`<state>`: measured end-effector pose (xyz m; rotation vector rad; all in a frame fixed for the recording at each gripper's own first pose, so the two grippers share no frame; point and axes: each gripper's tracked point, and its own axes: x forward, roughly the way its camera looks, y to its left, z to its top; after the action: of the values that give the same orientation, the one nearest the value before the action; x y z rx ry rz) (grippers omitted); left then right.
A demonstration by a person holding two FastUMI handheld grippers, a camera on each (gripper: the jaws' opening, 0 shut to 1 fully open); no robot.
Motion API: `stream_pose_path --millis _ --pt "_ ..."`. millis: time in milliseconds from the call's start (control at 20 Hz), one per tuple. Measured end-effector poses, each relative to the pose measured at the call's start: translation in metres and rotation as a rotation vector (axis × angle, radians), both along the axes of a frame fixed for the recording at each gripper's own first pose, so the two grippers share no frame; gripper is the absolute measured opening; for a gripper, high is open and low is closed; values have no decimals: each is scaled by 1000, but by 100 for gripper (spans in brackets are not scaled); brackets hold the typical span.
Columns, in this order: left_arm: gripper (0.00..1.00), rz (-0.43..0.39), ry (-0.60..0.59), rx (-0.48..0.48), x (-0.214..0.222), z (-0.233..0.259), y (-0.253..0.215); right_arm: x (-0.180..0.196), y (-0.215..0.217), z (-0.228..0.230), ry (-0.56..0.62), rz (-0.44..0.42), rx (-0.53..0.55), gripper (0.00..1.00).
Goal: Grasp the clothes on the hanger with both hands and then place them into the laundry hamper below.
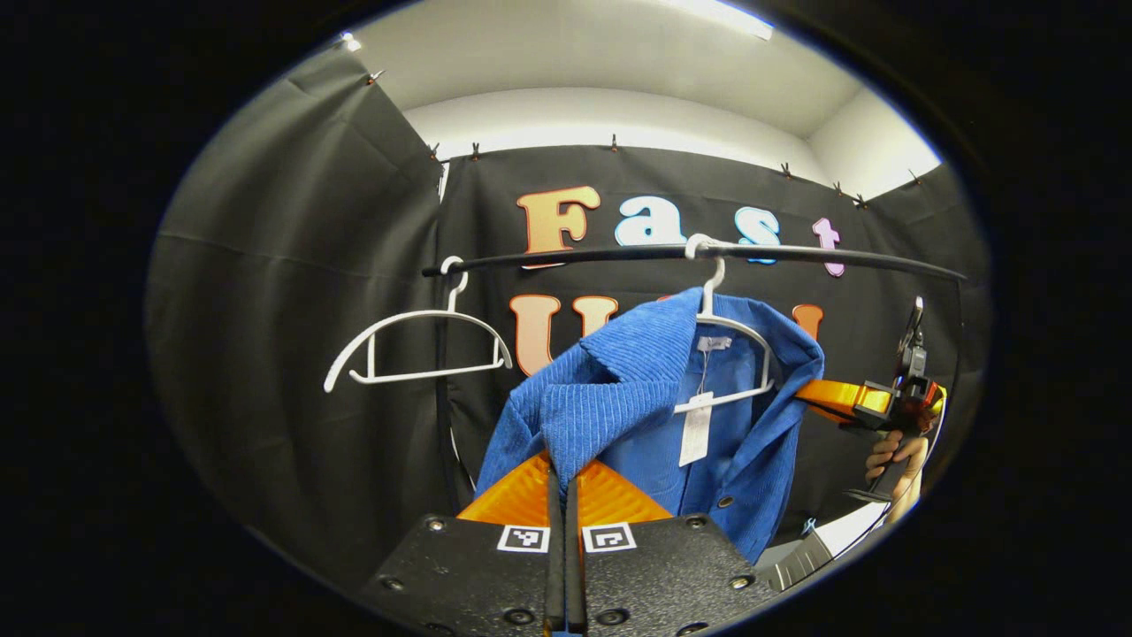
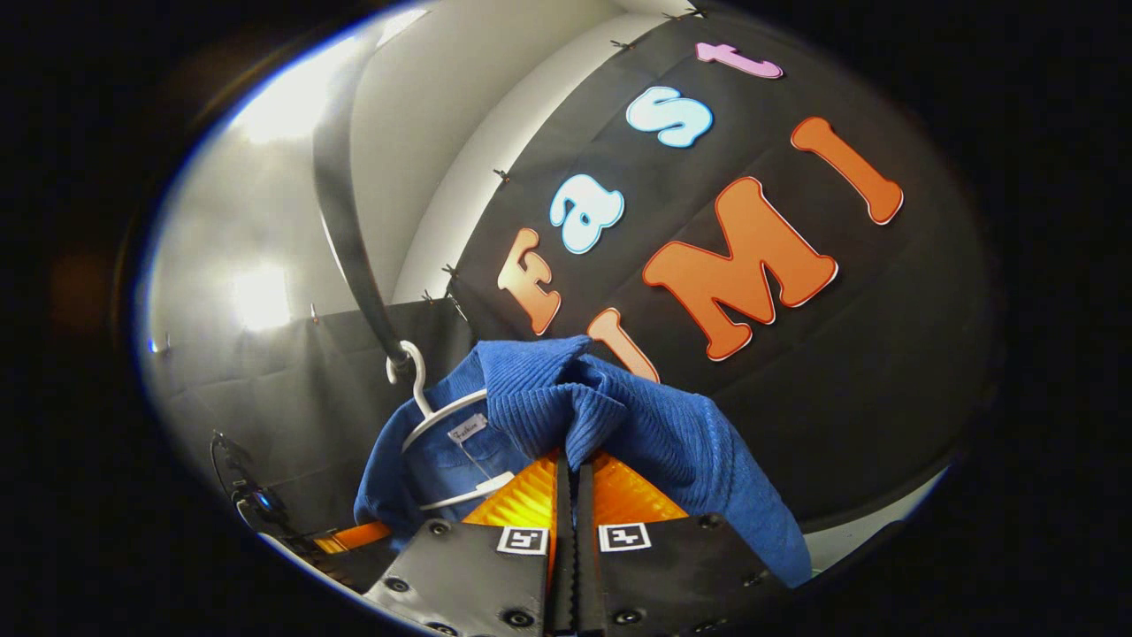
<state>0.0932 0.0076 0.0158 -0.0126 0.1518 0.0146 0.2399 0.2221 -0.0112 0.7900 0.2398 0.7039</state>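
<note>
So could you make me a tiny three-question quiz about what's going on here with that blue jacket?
1. True or false: the blue corduroy jacket lies in a hamper.
2. How many white plastic hangers hang on the black rail? A one, B two, C three.
3. Fill in: the left gripper and right gripper are each shut on the jacket's ____.

Key: 1 false, it hangs on a hanger. 2 B, an empty hanger hangs beside it. 3 shoulders.

A black rail [image 1: 619, 256] is shown carrying two white hangers: one bare hanger [image 1: 416, 341] near its end, and a second hanger [image 1: 730, 341] draped with a blue garment [image 1: 610, 398].
</note>
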Motion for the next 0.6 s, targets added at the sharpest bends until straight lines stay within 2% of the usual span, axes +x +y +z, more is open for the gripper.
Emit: stream_pose_path --millis 400,600 --pt "0 42 -78 40 1 42 24 42 -42 24 11 -68 105 7" --pt "0 75 -114 38 11 65 43 58 -53 31 20 -100 106 7"
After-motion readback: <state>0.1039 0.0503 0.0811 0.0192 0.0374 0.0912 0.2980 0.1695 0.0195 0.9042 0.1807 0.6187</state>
